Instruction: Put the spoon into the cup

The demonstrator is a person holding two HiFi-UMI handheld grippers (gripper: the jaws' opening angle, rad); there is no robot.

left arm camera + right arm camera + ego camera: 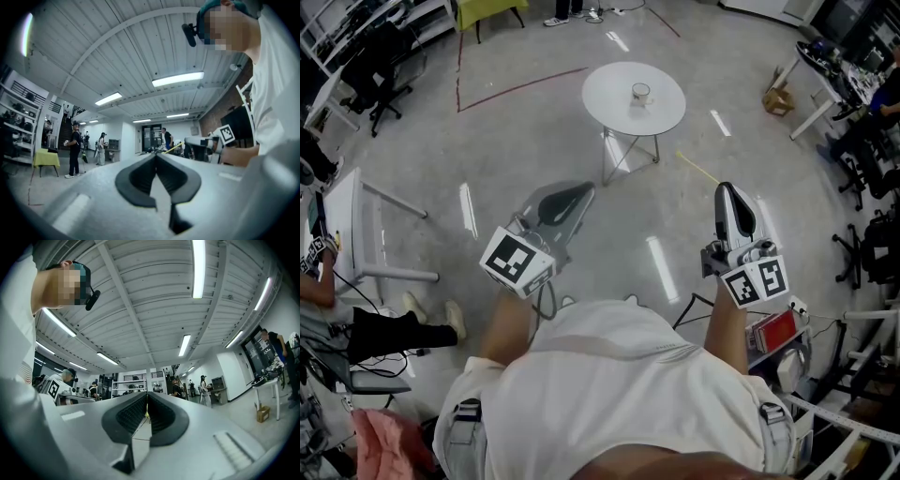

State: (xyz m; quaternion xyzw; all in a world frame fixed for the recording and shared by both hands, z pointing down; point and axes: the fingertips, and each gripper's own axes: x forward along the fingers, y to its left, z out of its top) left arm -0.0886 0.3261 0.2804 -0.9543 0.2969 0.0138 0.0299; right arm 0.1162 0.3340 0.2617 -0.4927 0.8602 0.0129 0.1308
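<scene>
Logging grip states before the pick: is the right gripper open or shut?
Shut: the right gripper view shows the right gripper with jaws together, nothing between them.

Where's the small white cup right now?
In the head view, the small white cup stands near the middle of the round white table, top centre, well ahead of the left gripper and the right gripper.

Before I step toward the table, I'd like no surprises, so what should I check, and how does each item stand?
1. Cup upright on the round table: ok.
2. Spoon in sight: not ok, no view shows it.
3. Left gripper empty: ok, jaws together on nothing.
4. Right gripper empty: ok, jaws together too.
5. Table within reach: not ok, both grippers are far short of it.
</scene>
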